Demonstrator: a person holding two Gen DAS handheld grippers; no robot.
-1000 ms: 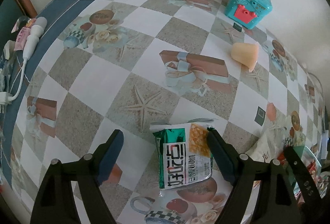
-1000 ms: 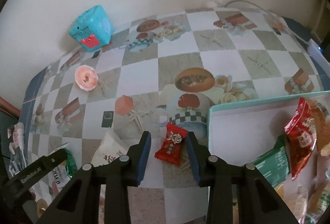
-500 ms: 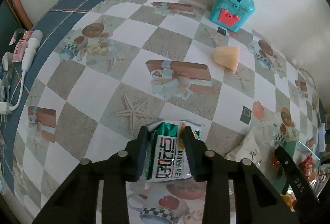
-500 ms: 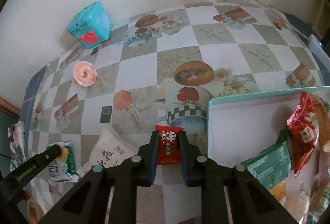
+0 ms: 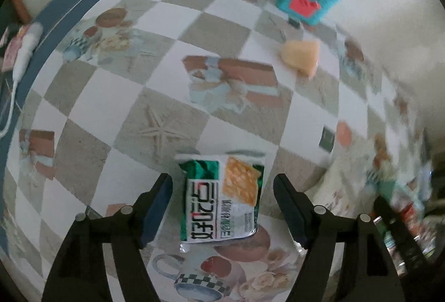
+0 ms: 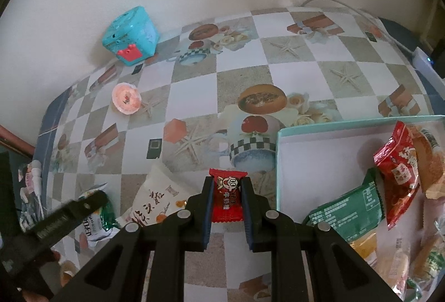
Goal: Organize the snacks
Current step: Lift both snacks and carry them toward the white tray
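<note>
Two grippers: the left gripper [image 5: 222,191], pinching the green cracker packet [image 5: 222,197] half a second ago, is opening around it; the right gripper [image 6: 226,192] is still pinching a red candy [image 6: 226,197]; both labels are unreadable.

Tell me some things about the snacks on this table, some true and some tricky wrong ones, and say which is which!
1. The right gripper squeezes a red candy. True.
2. The green cracker packet is clamped tight by the left gripper. False: its jaws are opening, and the packet lies between them untouched.
3. The teal box holds snacks already. True.
4. The white pouch lies inside the box. False: it lies on the tablecloth, outside it.
</note>
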